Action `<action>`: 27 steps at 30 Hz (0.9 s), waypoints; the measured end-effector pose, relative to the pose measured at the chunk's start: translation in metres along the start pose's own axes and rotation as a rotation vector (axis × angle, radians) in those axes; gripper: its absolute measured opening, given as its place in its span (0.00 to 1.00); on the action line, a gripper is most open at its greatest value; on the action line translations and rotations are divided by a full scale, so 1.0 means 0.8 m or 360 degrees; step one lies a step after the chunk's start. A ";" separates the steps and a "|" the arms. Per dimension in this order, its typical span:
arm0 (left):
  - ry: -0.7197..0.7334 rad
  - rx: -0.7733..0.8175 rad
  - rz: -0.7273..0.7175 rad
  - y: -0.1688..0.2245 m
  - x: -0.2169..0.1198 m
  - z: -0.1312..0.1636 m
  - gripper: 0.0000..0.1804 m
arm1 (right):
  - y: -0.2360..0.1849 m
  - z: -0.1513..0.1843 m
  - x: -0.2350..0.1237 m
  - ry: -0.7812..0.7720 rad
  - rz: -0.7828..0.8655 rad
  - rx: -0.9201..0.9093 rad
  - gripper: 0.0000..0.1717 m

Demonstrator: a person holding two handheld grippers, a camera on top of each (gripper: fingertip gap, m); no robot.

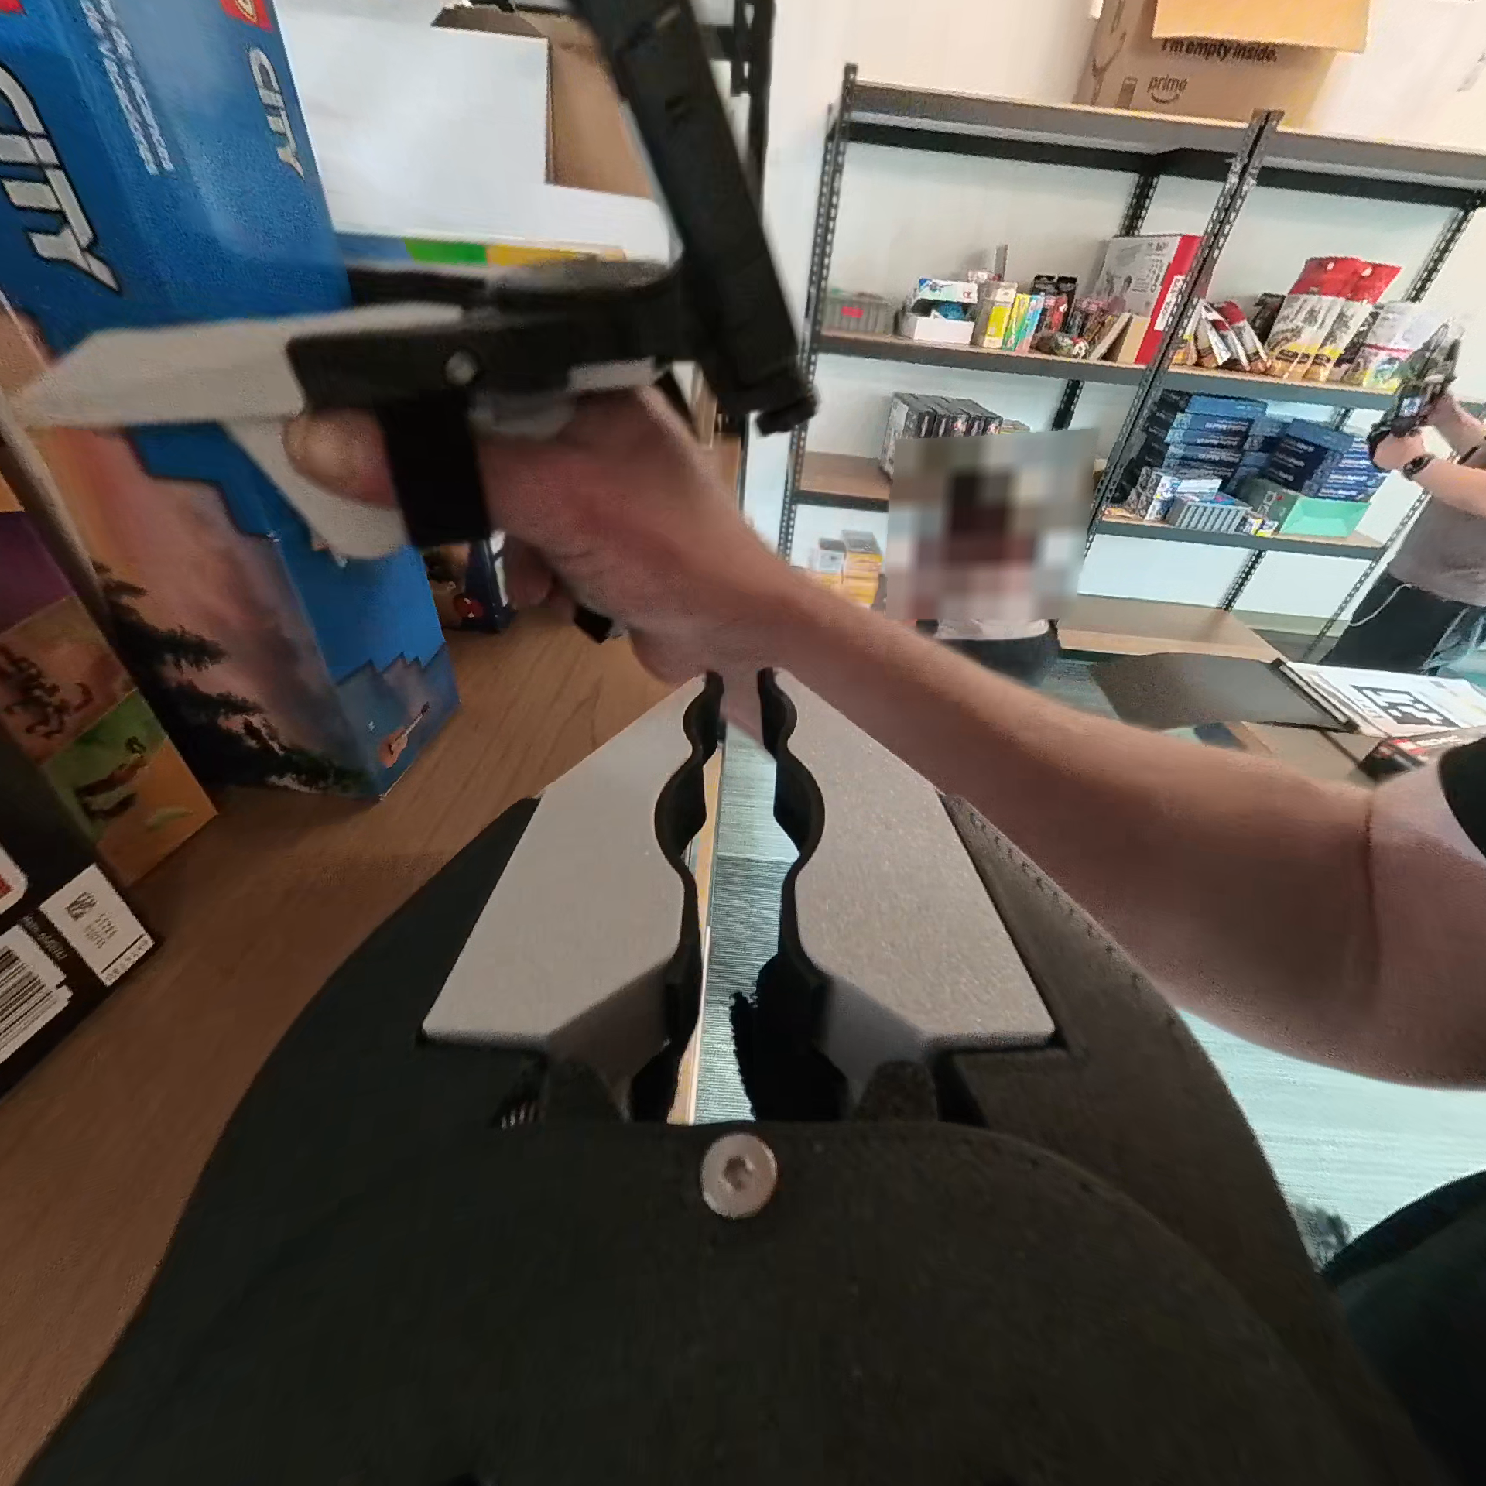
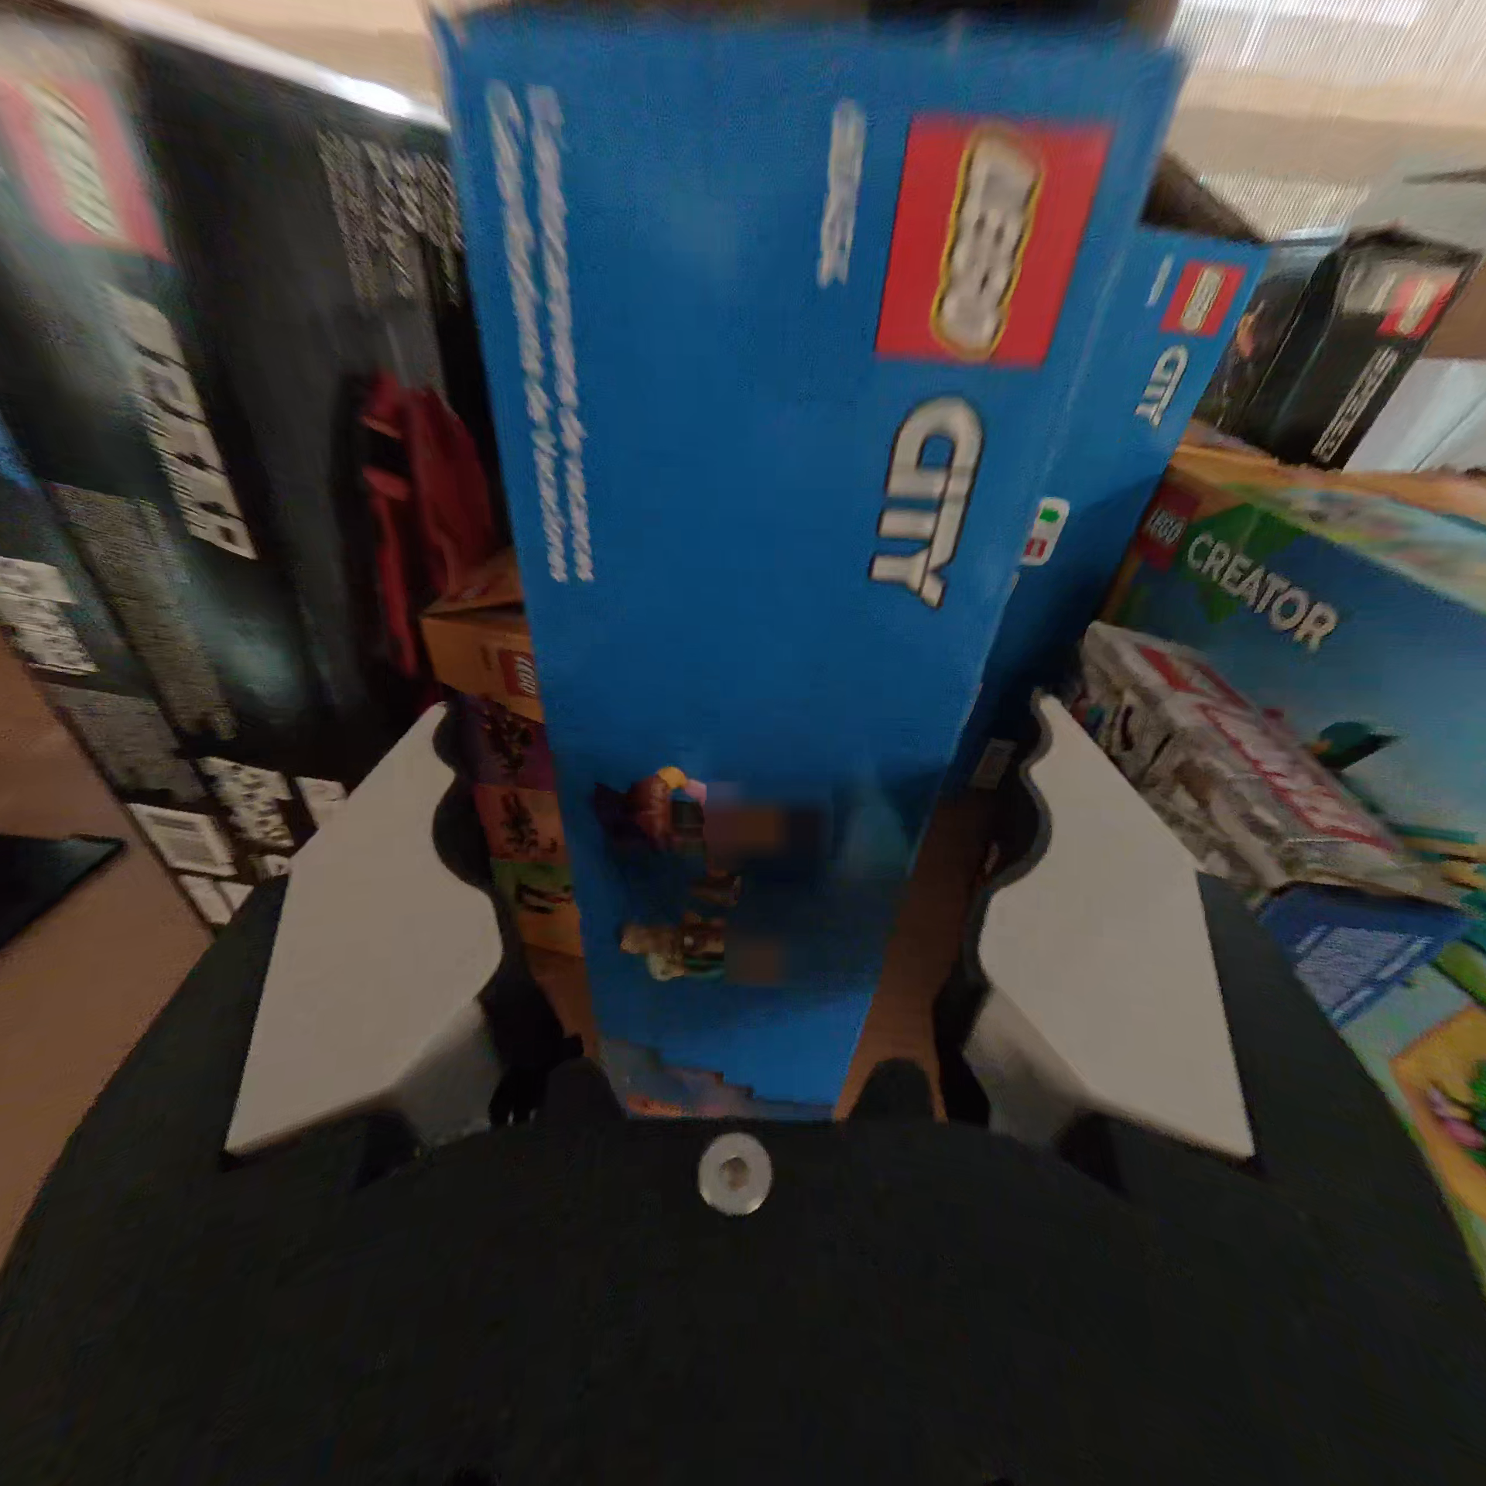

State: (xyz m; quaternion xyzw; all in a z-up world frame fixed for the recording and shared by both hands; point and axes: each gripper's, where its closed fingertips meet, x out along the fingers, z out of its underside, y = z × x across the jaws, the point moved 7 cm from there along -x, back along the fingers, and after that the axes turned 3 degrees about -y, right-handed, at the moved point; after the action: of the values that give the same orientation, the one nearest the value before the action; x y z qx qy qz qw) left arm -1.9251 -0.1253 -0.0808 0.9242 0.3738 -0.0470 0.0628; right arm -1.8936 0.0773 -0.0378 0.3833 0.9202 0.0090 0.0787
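Wooden tabletop (image 1: pixel 338 909), seemingly crowded; metal shelving (image 1: pixel 1142 362) behind

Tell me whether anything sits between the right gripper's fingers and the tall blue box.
Nothing visible does. The right gripper is open around the upright blue box, with only bare gaps between its white fingers and the box's sides. Other toy boxes stand behind, not in those gaps.

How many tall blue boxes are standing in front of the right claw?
2. One blue box stands between the right claw's fingers; a second blue box is just behind it, to the right. More may be hidden behind them.
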 end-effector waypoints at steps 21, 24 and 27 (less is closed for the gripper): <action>0.0176 0.0212 -0.0059 -0.008 -0.059 -0.043 0.20 | 0.050 0.039 -0.095 0.0034 -0.0381 -0.0024 0.62; 0.0210 0.0394 -0.0008 -0.002 -0.047 -0.076 0.22 | 0.064 0.043 -0.121 0.0029 -0.0487 -0.0052 0.62; 0.0275 0.0680 0.0005 0.006 -0.033 -0.133 0.26 | 0.073 0.045 -0.134 0.0018 -0.0549 -0.0066 0.62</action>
State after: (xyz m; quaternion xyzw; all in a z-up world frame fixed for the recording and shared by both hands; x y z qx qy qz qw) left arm -1.9366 -0.1310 0.0283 0.9177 0.3579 -0.0457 -0.1664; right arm -1.7724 0.0409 -0.0541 0.2181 0.9724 0.0164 0.0817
